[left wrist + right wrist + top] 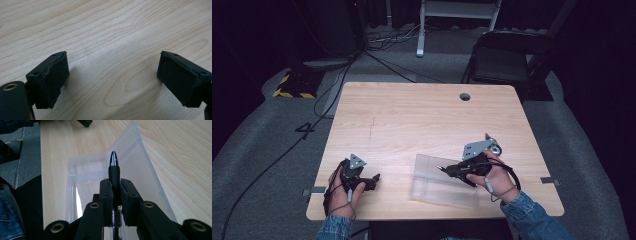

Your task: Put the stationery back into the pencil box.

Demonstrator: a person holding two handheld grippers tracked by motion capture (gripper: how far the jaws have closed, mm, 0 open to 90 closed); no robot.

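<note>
A clear plastic case (pixel 443 181) lies open on the wooden table (pixel 412 115) near its front edge. My right gripper (pixel 451 170) hovers over the case and is shut on a black pen (pixel 114 167), whose silver tip points out past the jaws toward the case's far end (pixel 87 165). In the high view the pen's tip (pixel 439 167) points left. My left gripper (pixel 374 179) rests low at the table's front left, open, with bare wood between its pads (pixel 53 77).
A round cable hole (pixel 465 96) sits near the table's far edge. Beyond the table stand a dark folding chair (pixel 507 55) and a white stand (pixel 457 12). Cables run over the grey floor at the left (pixel 287 145).
</note>
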